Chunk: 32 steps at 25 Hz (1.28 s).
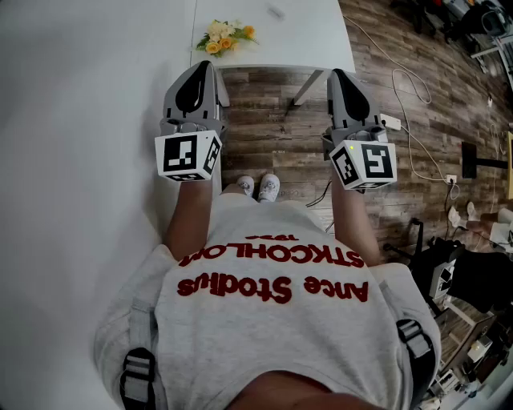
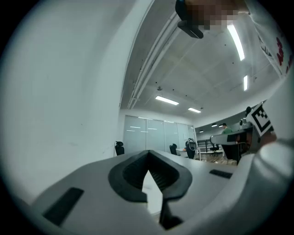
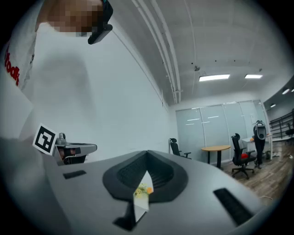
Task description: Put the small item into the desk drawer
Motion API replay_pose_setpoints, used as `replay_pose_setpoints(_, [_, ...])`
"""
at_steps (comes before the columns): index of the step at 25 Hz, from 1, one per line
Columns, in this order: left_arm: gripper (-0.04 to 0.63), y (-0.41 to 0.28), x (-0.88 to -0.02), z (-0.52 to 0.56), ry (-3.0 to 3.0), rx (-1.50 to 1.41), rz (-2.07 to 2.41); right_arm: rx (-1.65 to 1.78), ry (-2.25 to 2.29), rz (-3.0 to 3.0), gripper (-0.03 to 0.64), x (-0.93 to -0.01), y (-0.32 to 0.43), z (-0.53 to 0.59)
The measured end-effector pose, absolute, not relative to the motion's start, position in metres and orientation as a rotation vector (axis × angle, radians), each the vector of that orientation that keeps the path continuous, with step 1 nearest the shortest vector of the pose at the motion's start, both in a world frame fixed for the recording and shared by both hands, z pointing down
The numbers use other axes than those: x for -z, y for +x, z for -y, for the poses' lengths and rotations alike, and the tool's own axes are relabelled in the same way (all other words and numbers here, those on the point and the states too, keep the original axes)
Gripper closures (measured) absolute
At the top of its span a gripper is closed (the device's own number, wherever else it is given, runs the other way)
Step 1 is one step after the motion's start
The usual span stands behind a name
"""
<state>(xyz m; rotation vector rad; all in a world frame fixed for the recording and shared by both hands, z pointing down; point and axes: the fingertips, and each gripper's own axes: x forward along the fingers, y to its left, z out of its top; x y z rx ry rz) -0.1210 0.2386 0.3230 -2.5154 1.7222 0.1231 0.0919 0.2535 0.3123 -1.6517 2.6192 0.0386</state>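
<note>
A small flower bunch (image 1: 225,37) lies on the white bench (image 1: 309,36) near its front edge. Its long axis runs roughly along that edge, orange blooms rightward (stems too small to make out). The left gripper (image 1: 203,66) and right gripper (image 1: 340,74) are both closed on nothing. The bench's far side is cut off.

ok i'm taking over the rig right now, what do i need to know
Grippers: the left gripper is shut and empty, held level in front of the person. The right gripper is the same, beside it.
Things: the white desk is just ahead, with a bunch of flowers near its front edge. A small grey thing lies further back, too small to identify. No drawer shows in any view.
Done: nothing visible.
Left: find the small item, grasp it, open the drawer and put it in.
</note>
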Motion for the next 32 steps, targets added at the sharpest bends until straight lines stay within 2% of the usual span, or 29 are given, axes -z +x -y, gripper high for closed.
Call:
replay_pose_setpoints(11, [0.589,-0.124,-0.324,-0.234,-2.552,-0.153,-1.722,-0.046,-1.648,-2.63,0.612,-0.313,0.085,-0.246])
replay_pose_setpoints(32, [0.589,-0.122,-0.337,-0.217,-2.544,-0.03,-1.753,0.001,-1.505,-2.647,0.612,-0.305,0.075,-0.182])
